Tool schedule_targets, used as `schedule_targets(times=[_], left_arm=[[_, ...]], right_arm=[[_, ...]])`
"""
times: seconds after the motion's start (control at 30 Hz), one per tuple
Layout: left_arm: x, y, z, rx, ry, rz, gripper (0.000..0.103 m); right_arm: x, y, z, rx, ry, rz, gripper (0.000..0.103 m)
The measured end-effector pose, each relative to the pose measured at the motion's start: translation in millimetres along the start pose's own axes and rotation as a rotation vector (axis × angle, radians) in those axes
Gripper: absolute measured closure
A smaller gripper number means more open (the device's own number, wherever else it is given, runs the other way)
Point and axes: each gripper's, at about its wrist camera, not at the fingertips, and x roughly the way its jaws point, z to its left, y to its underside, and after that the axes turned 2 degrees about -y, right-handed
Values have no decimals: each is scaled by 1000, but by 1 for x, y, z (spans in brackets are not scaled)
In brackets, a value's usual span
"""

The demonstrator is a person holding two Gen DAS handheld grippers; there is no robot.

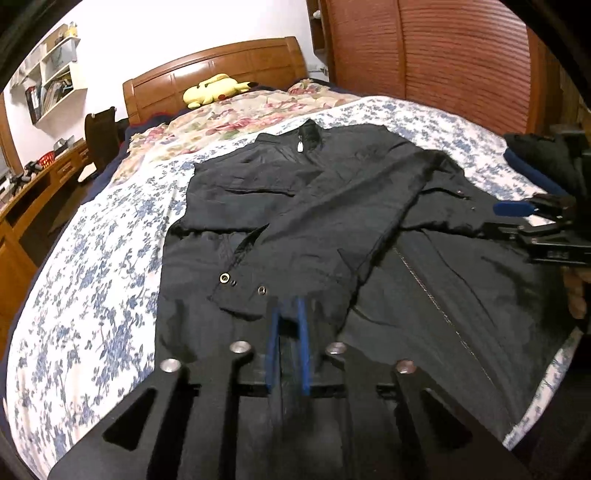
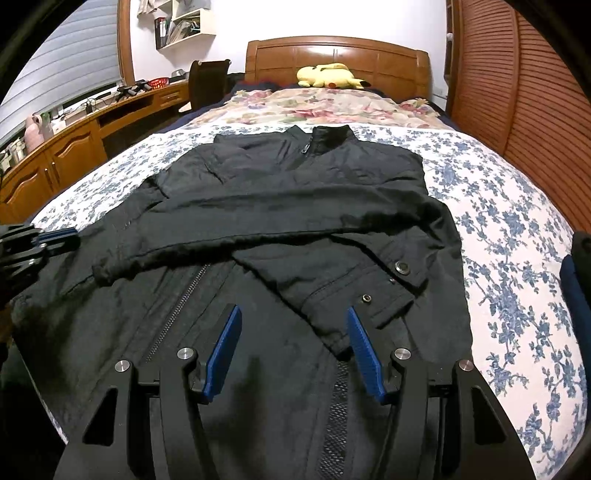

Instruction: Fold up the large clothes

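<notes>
Both grippers tilt downward over the black jacket (image 2: 280, 221) on the floral bedsheet (image 2: 517, 240). The jacket's collar points to 12 o'clock, hem to 6. Left gripper (image 1: 289, 310) is slightly parted, empty; right gripper (image 2: 293, 317) is half open, empty.

Dim indoor light, warm cast; white wall (image 2: 280, 22) behind the headboard (image 2: 336, 51) is the brightest area, slightly blown out. Black jacket (image 2: 288, 206) underexposed, folds barely readable. Heavy fisheye bending, black vignette in the corners. Left view softer: motion blur on the left gripper (image 1: 288, 314) and the jacket hem near it.
</notes>
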Motion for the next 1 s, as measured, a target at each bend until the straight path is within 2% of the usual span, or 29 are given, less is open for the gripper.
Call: schedule_targets(times=[0.13,0.23,0.33,0.37,0.47,0.63,0.87,1.0], left_arm=[[-14,11,11,-39,31,-10,70],[-22,20,19,-65,42,-9,65],[-30,31,28,-85,36,-9,51],[-32,35,30,-87,33,-10,43],[-37,45,38,-95,12,-1,36],[-47,56,56,-127,-18,16,34],[-56,69,67,-132,-39,45,34],[-53,82,72,-133,-53,71,34]], right_arm=[[3,0,1,-4,-8,0,42],[6,1,4,-13,-10,1,42],[12,1,7,-24,-9,8,42],[14,1,8,-29,-9,13,42],[23,2,12,-44,-7,30,42],[37,5,11,-52,-23,51,42],[39,10,-2,6,-72,38,42],[40,12,0,1,-64,54,42]])
